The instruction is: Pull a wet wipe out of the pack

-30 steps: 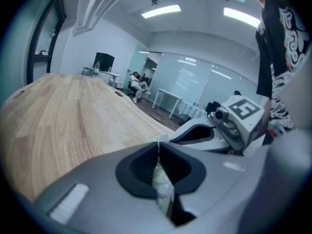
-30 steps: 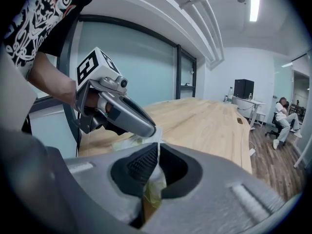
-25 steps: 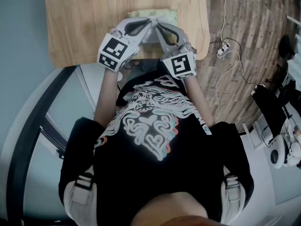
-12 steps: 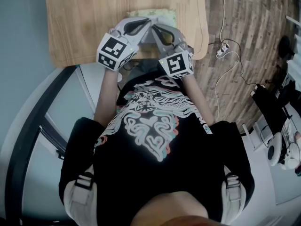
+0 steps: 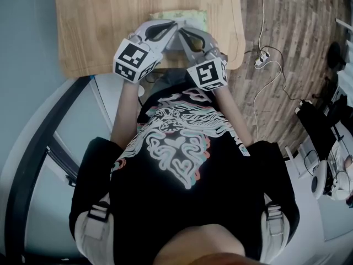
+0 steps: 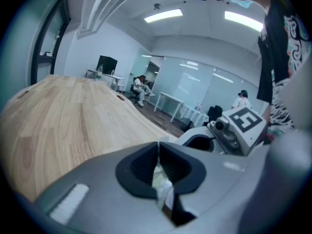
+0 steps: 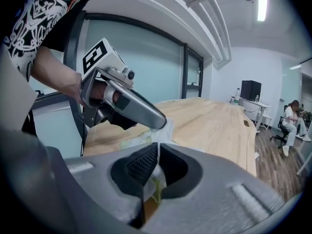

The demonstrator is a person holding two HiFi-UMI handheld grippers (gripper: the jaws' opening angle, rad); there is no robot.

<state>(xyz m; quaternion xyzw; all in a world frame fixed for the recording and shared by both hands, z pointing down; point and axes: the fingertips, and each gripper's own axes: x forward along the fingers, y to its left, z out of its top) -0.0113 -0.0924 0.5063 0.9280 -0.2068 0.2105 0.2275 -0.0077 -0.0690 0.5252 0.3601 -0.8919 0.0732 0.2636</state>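
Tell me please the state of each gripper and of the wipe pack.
pack: lying on the table, open or sealed unclear
left gripper: shut on a white sheet, wipe or flap unclear
right gripper: shut on the pack's printed film

Wooden table, plank floor, glass partition, ceiling strip lights

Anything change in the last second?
Nothing visibly changed. The left gripper stays shut on a white sheet, likely the wipe. The right gripper stays shut on the pack. The pack lies on the table as before.
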